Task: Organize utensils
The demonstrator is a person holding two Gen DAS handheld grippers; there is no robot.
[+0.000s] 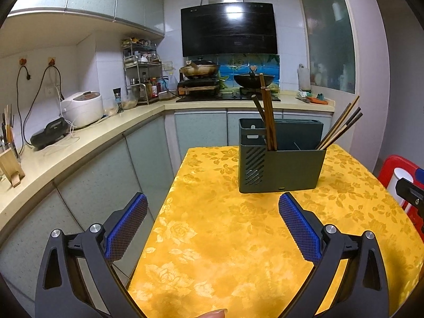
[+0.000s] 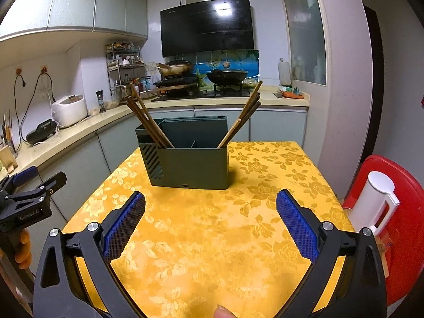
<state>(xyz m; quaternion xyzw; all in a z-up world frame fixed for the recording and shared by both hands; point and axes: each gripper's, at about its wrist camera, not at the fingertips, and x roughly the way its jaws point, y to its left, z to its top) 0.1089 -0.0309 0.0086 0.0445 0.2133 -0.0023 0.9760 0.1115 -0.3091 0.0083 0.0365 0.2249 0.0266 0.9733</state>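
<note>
A dark green utensil holder (image 2: 189,164) stood upright on the yellow floral tablecloth (image 2: 212,238), in the middle of the right wrist view and right of centre in the left wrist view. Its long side ran across the frame, almost square to the right camera, with the slotted end wall turned toward the left of the picture.

Two bundles of chopsticks stood in its front compartments with their lower ends inside. The left bundle of chopsticks (image 2: 147,122) sat at the holder's left end. In the right wrist view it leaned up and to the left, tips toward the upper left; in the left wrist view the same bundle (image 1: 267,119) rose nearly vertical. The right bundle of chopsticks (image 2: 243,114) sat at the right end and slanted up and to the right, tips fanned slightly apart.

The left gripper (image 1: 213,204) hung low in its frame over the near left part of the cloth, its blue-padded jaws spread wide with nothing between them. The right gripper (image 2: 210,202) was the same: jaws fully apart, empty, aimed at the holder's front wall but well short of it. The left gripper also showed at the left edge of the right wrist view.

A red stool (image 2: 397,228) with a white container (image 2: 373,201) on it stood at the right of the table.
</note>
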